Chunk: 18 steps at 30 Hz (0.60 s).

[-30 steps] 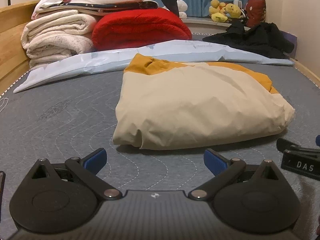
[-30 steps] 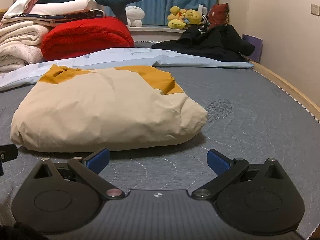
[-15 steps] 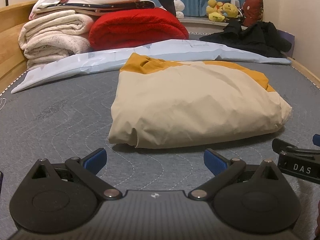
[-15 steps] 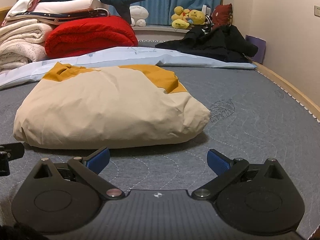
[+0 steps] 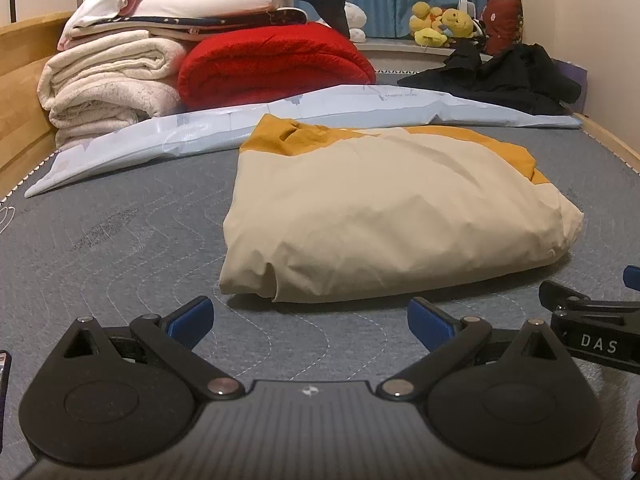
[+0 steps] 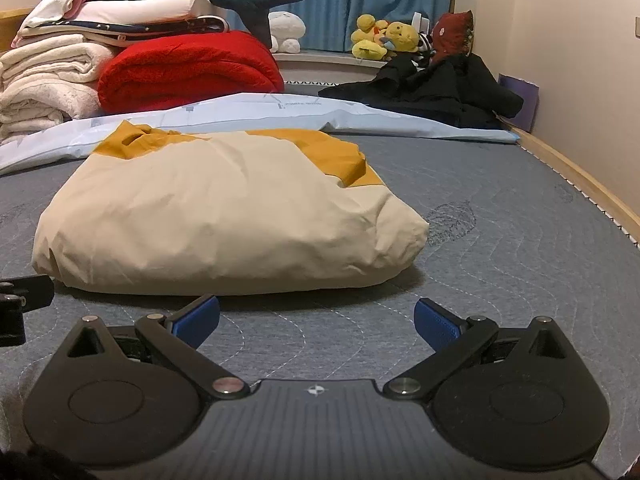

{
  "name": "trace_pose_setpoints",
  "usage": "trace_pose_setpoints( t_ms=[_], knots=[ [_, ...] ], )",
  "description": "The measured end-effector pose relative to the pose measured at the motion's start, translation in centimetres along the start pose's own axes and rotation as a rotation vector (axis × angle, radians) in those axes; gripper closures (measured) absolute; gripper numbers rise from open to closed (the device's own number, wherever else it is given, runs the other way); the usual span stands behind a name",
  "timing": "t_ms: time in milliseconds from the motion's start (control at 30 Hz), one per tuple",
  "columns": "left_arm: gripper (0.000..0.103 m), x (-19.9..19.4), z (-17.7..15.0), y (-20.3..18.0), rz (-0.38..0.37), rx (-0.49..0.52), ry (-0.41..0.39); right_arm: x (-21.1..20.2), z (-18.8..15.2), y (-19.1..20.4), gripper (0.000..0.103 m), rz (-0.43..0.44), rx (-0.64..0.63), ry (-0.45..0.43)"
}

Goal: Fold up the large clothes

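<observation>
The left gripper [image 5: 310,318] is standing wide open, its two blue ribbed pads spread far apart, and it is holding nothing. The black arms are matte plastic with small silver pins, and they are hovering low over the grey mattress [image 5: 120,248]. The right gripper [image 6: 316,318] is looking the same: jaws spread wide, empty, not touching any cloth.

Just in front of both tools, the folded garment [image 5: 392,216] is lying flat on the mattress. It is a thick, puffy bundle of smooth cream fabric with soft wrinkles, and mustard-yellow parts are showing along its far edge. The mattress surface is quilted, with wavy white stitch lines.

The left wrist view is showing the near left corner of the garment, where a small fold is tucking under, and at the right edge also part of the other gripper with the white letters "DAS". The right wrist view is showing instead the rounded right corner of the garment [image 6: 224,216] and the wooden bed rail [image 6: 580,176] beside the wall.

Behind the garment a pale blue sheet [image 5: 320,116] is lying across the bed. Further back, a red fluffy blanket [image 5: 272,64], rolled white blankets [image 5: 108,80], a black clothes heap [image 5: 508,80] and yellow plush toys [image 5: 440,24] are resting.
</observation>
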<state>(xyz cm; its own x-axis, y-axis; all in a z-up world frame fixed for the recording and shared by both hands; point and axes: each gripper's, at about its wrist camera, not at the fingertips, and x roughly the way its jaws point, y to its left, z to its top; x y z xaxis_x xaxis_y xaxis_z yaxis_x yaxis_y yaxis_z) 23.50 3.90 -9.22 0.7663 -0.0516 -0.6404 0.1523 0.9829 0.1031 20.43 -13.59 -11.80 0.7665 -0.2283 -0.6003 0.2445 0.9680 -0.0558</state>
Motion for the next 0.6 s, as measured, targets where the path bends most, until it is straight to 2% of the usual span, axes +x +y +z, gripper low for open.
trace_pose_setpoints(
  t_ms=[600],
  knots=[
    [0.0, 0.08, -0.1, -0.09, 0.007, 0.013, -0.002, -0.22, 0.02, 0.19, 0.001, 0.003, -0.004, -0.006]
  ],
)
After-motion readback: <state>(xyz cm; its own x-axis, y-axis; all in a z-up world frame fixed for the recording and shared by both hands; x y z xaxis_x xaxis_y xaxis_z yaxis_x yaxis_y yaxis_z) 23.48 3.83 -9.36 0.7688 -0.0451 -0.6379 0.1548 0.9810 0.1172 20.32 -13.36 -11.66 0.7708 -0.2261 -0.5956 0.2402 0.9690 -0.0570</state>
